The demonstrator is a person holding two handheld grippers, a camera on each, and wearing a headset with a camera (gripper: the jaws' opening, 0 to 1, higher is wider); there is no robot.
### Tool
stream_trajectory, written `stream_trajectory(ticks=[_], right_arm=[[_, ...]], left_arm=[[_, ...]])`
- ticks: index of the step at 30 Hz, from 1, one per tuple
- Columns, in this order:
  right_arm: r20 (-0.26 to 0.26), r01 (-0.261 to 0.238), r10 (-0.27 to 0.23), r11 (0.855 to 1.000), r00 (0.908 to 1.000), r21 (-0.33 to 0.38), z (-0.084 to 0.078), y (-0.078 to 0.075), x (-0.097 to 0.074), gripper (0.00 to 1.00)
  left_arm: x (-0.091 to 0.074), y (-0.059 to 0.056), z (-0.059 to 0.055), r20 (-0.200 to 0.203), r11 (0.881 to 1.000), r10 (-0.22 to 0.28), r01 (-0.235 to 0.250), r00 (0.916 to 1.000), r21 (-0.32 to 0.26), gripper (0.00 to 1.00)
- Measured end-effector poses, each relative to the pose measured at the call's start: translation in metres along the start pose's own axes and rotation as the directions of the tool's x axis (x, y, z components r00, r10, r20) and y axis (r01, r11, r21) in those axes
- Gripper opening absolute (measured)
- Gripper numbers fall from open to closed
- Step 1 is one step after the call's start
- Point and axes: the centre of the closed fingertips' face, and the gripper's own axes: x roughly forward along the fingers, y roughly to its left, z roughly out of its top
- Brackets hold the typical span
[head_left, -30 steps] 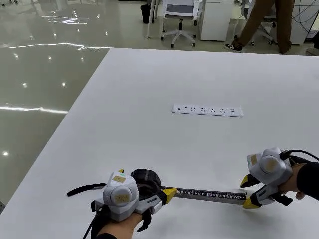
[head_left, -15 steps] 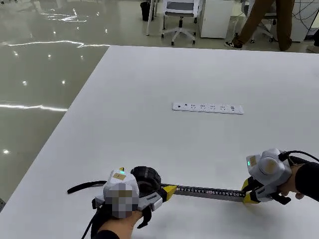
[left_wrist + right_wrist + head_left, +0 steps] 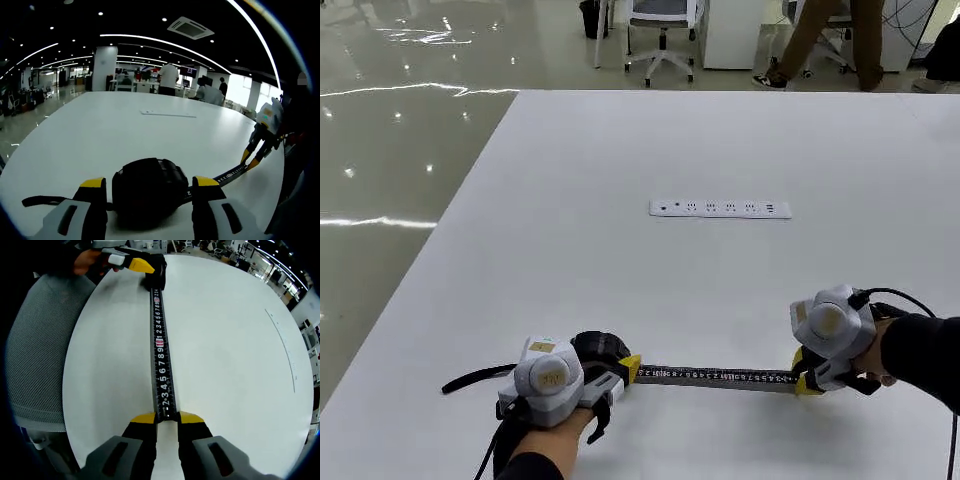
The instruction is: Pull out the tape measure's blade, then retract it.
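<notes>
A black tape measure case [image 3: 602, 350] [image 3: 150, 189] rests near the table's front edge, clamped between the yellow-tipped jaws of my left gripper [image 3: 620, 372] [image 3: 150, 186], which is shut on it. Its dark numbered blade [image 3: 715, 377] [image 3: 160, 355] runs flat across the table to my right gripper [image 3: 798, 382] [image 3: 165, 417], which is shut on the blade's end. A black wrist strap [image 3: 475, 377] trails left from the case. In the right gripper view the case [image 3: 154, 275] lies at the far end of the blade.
A white power strip [image 3: 719, 209] lies mid-table beyond the tape. The white table [image 3: 620, 200] ends at its left edge over a glossy floor. An office chair [image 3: 658, 30] and a person's legs [image 3: 820, 40] stand past the far edge.
The right gripper has closed on the blade's end and lowered to the table. The blade reads a little shorter between the grippers. The head camera has shifted.
</notes>
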Motion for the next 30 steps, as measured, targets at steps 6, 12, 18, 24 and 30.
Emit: stream_trajectory(ticks=[6,12,18,24,30], right_arm=[[-0.021,0.020,-0.020,1.000,0.9996,0.004,0.0010,0.0012,0.0016,0.10],[-0.019,0.010,-0.010,1.000,0.9998,0.005,-0.0002,-0.0017,0.0024,0.10],[-0.003,0.018,-0.018,0.999,0.9998,0.037,0.0008,-0.0005,0.0020,0.10],[-0.002,0.024,-0.024,0.998,0.9997,0.057,0.0005,-0.0008,0.0019,0.10],[-0.008,0.048,-0.047,0.992,0.9989,0.118,0.0020,-0.0009,0.0025,0.11]], left_arm=[[0.0036,-0.0010,-0.0053,-0.021,0.999,-0.004,0.003,0.9998,-0.041,0.61],[0.0048,-0.0010,-0.0077,-0.057,1.000,0.022,-0.022,0.9981,0.005,0.59],[0.0053,0.0001,-0.0082,-0.074,1.000,0.021,-0.021,0.9970,-0.002,0.59],[0.0047,-0.0004,-0.0090,-0.076,1.000,0.014,-0.015,0.9970,-0.011,0.58],[0.0041,-0.0001,-0.0100,-0.082,1.000,0.006,-0.008,0.9966,-0.020,0.58]])
